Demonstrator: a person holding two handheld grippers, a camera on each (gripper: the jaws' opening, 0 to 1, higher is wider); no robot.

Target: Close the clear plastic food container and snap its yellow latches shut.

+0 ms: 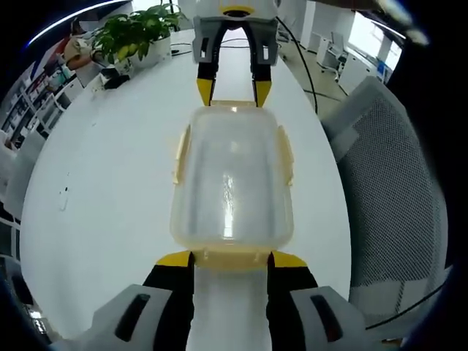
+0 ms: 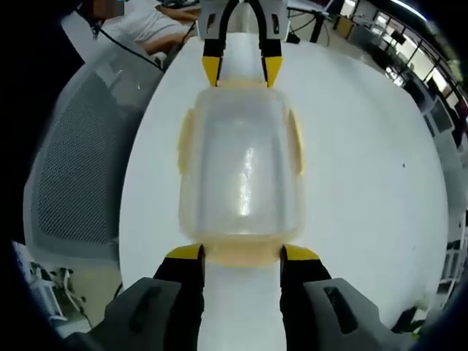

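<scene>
**End latches next**

The container [image 1: 232, 183] sits lid-on, on the table [image 1: 102, 183]. Left gripper [image 1: 230, 257] at 6 o'clock and right gripper [image 1: 234, 91] at 12 both gape, straddling the end latches [image 1: 232, 256]. Next: press them down.

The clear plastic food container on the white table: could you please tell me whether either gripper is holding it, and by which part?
Neither holds it. The left gripper and right gripper stand open at its two opposite yellow end latches.
</scene>
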